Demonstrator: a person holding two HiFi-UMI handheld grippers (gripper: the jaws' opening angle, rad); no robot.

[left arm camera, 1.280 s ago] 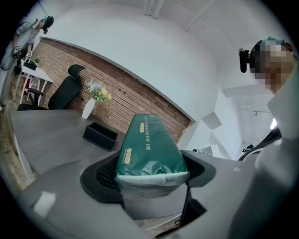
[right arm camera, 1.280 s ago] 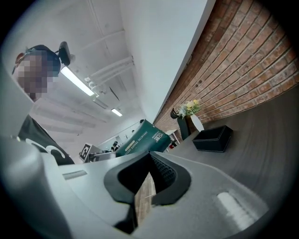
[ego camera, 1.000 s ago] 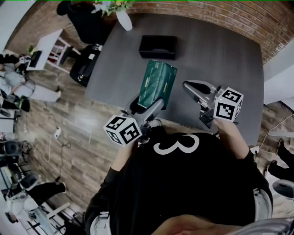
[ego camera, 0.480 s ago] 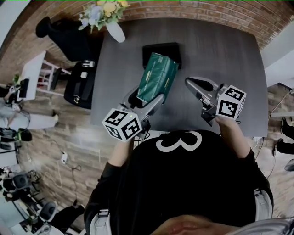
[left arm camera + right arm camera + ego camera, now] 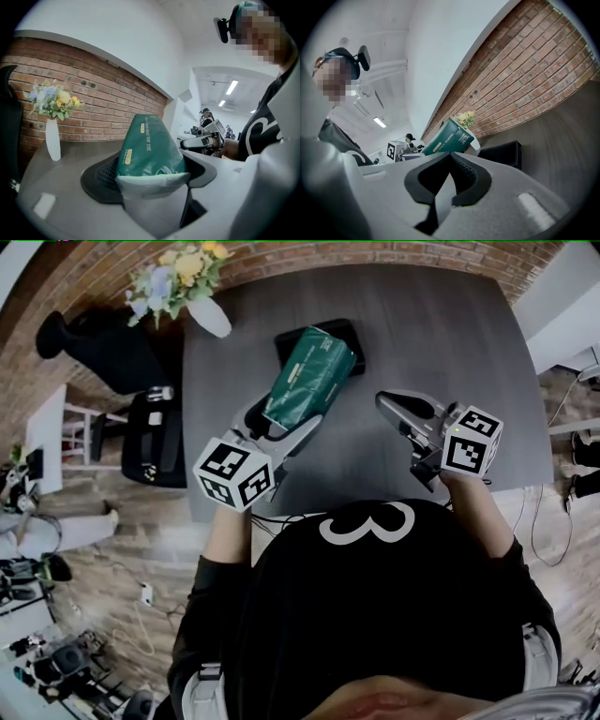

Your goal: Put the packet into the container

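A green packet (image 5: 306, 377) is clamped by its near end in my left gripper (image 5: 279, 424), which is shut on it. The packet hangs tilted above the table, and its far end reaches over the black container (image 5: 349, 336), hiding most of it. In the left gripper view the packet (image 5: 147, 145) stands up between the dark pads (image 5: 101, 174). My right gripper (image 5: 384, 401) hovers to the right of the packet, jaws together, holding nothing. Its own view shows the closed tips (image 5: 451, 157), with the packet (image 5: 447, 138) and the container (image 5: 501, 152) beyond them.
The grey table (image 5: 441, 343) ends at a brick wall on the far side. A white vase of flowers (image 5: 208, 317) stands at its back left corner. Black chairs (image 5: 155, 437) are on the wooden floor to the left of the table.
My left gripper has carried the packet away from me, from mid-table to over the container. The right gripper has hardly moved.
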